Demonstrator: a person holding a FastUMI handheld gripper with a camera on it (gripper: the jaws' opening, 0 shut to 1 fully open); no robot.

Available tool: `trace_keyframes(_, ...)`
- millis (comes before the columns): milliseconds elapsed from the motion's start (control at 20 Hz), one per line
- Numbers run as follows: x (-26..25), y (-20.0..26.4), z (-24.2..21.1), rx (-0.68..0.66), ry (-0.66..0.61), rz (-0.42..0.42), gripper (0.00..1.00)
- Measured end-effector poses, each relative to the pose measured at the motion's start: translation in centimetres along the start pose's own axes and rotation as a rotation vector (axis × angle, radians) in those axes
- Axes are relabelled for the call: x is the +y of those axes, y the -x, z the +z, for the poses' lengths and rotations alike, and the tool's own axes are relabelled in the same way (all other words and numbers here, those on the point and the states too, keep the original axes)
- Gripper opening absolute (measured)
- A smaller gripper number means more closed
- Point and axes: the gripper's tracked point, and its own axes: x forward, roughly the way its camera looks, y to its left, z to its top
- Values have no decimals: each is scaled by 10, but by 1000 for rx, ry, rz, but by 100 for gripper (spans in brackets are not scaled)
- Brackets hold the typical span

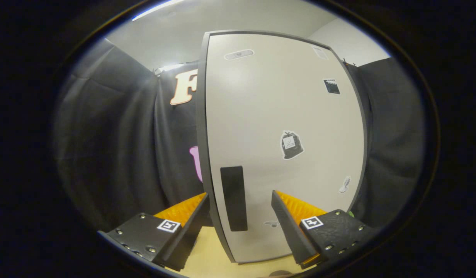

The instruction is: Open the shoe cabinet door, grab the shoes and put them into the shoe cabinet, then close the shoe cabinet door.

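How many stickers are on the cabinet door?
6 on the shoe cabinet door: oval one top, faint one top corner, dark square, bag-shaped mid-door, small pale, tiny one between the open tongs. Others may be hidden.

black cloth wall (118, 154) behind; pale wood floor (211, 255) below; white ceiling (164, 31).

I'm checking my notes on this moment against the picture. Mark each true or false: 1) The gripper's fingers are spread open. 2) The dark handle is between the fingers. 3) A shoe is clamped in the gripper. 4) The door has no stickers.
1) True: the gripper is open, fingers wide apart.
2) True: the dark handle on the cabinet door sits between the fingers, nearer the left one.
3) False: nothing is clamped between the fingers.
4) False: the door carries several, including a bin-bag sticker.
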Motion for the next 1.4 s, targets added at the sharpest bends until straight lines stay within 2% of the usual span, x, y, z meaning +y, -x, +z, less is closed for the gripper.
trace_keyframes(250,4,-20,-13,27,6,-3,90)
trace_keyframes(400,5,-27,-17,35,9,-1,74)
trace_keyframes(500,4,-30,-17,32,7,-14,74)
trace_keyframes(650,8,-33,-15,11,7,-7,41)
trace_keyframes(700,8,-31,-14,8,10,-1,40)
trace_keyframes(900,8,-29,-15,31,-1,16,27)
trace_keyframes(1400,-13,38,-8,25,-9,59,27)
